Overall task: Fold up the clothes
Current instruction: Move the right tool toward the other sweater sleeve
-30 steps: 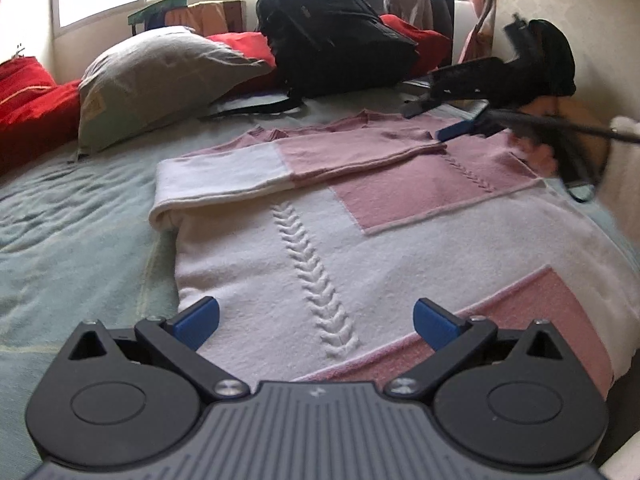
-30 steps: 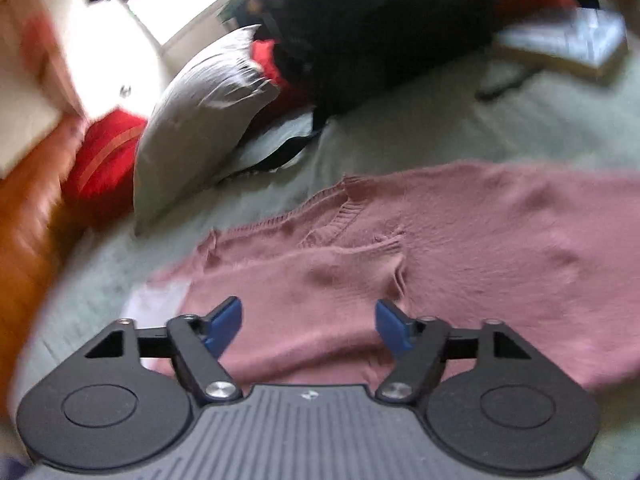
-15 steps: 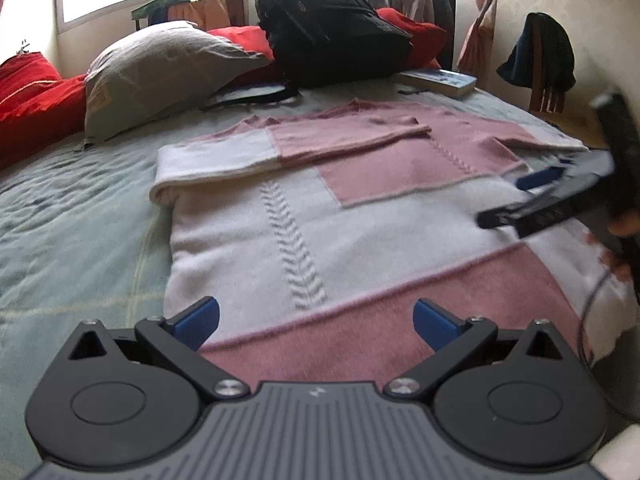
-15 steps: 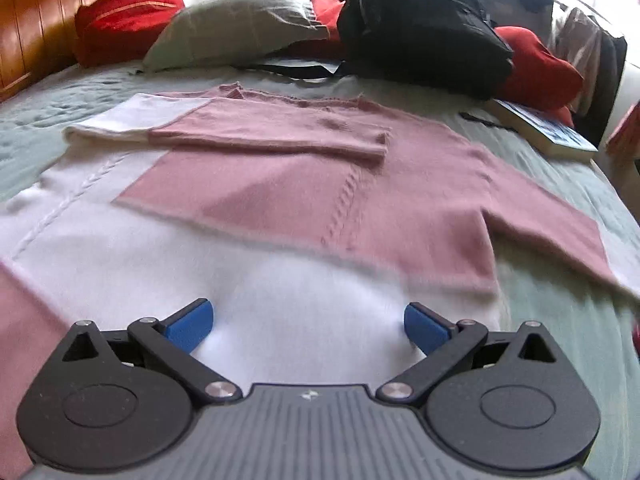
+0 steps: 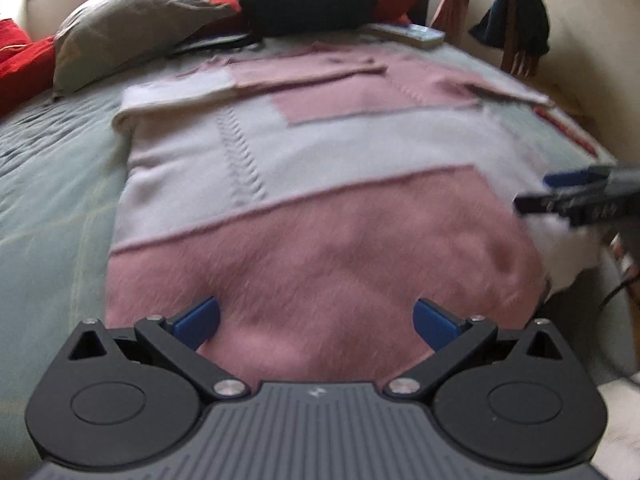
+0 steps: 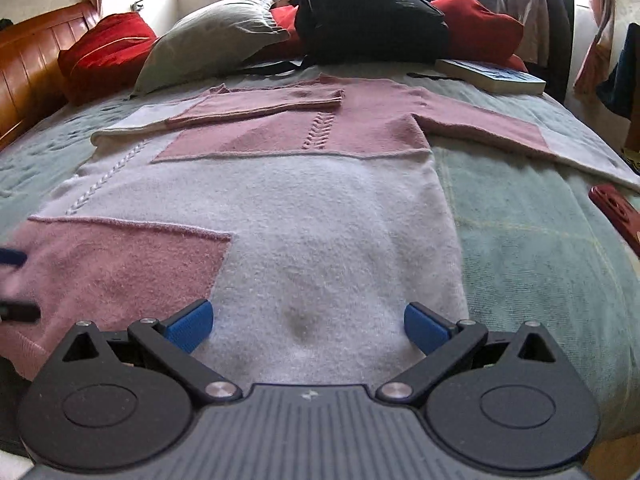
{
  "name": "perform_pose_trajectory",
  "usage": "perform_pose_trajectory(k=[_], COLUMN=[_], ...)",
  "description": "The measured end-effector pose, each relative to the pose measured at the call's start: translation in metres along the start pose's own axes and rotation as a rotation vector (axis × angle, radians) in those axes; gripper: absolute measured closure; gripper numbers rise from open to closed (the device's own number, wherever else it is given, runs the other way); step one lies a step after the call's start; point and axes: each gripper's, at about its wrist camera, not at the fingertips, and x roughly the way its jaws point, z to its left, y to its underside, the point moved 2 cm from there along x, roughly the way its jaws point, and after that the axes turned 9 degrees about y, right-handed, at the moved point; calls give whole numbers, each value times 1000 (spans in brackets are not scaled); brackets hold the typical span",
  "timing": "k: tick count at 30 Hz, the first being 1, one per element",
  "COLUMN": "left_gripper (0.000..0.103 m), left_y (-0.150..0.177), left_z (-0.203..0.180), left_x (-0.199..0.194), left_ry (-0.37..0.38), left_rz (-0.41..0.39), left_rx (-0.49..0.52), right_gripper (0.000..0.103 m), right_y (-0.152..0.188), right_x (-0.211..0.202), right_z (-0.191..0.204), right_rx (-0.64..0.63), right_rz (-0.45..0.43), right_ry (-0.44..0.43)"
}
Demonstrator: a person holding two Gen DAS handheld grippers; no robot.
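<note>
We see the pink-and-white knit sweater (image 6: 280,200) lying flat on the green bedspread (image 6: 520,232), one sleeve folded across its chest, the other stretched out sideways. Over the sweater's hem, our left gripper (image 5: 316,320) and right gripper (image 6: 306,322) hang with jaws spread wide, the right's having just opened, nothing between them.

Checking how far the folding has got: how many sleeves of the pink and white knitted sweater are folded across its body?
1. The left sleeve lies folded across the chest of the pink and white knitted sweater; the right sleeve stretches out over the bed.
</note>
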Motion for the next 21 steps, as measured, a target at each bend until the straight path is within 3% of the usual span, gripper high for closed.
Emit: perform_pose_trajectory(k=[4,9,12,18,21], left_gripper=[1,1,1,1,1], left_y=[1,-22,-32,-40,-43], left_z=[-4,-14,-25,-46,-53], left_x=[-10,-17,-12,7,11], left_ry=[-43,-70,-52,17,25], left_rz=[2,-75,-106,-72,-70], left_rx=[-6,7,23,78,99], right_gripper=[0,0,0,0,0], right_y=[-2,-7,-3,-3,-12], right_x=[-1,0,0,-12,-11], right_z=[-2,-21,-30,-57,-79], right_rx=[22,104,141,214,245], right_rz=[-10,-28,-22,-106,-149], right_ry=[-9,-57,-95,-155,-121])
